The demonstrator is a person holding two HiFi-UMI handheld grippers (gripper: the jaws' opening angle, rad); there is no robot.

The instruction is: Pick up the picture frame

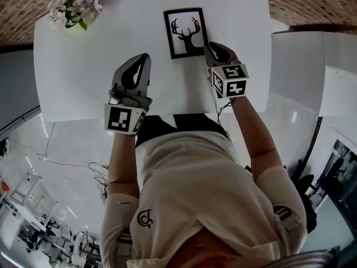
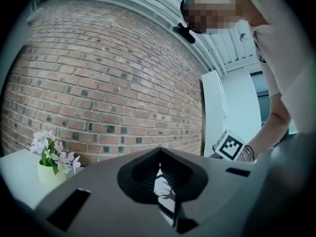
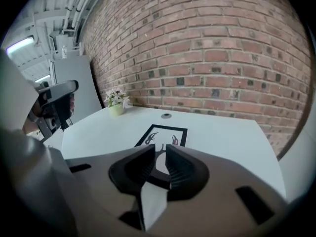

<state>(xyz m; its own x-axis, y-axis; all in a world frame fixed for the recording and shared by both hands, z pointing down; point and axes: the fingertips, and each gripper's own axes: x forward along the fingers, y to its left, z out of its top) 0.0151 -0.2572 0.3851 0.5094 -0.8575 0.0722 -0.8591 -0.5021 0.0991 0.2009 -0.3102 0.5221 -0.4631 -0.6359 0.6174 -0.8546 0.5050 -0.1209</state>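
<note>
Right gripper: own view alone shows jaws parted, picture frame beyond; left gripper clenched empty.

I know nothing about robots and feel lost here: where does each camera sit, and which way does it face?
Head view: on the person's head, looking steeply down at the table, picture frame, left tool and right tool; arms and shirt show.
Left gripper view: on the left tool, looking level along shut jaws at the brick wall; the person's arm shows.
Right gripper view: on the right tool, looking down along parted jaws at the picture frame.
Shared: all show the flower pot.
</note>
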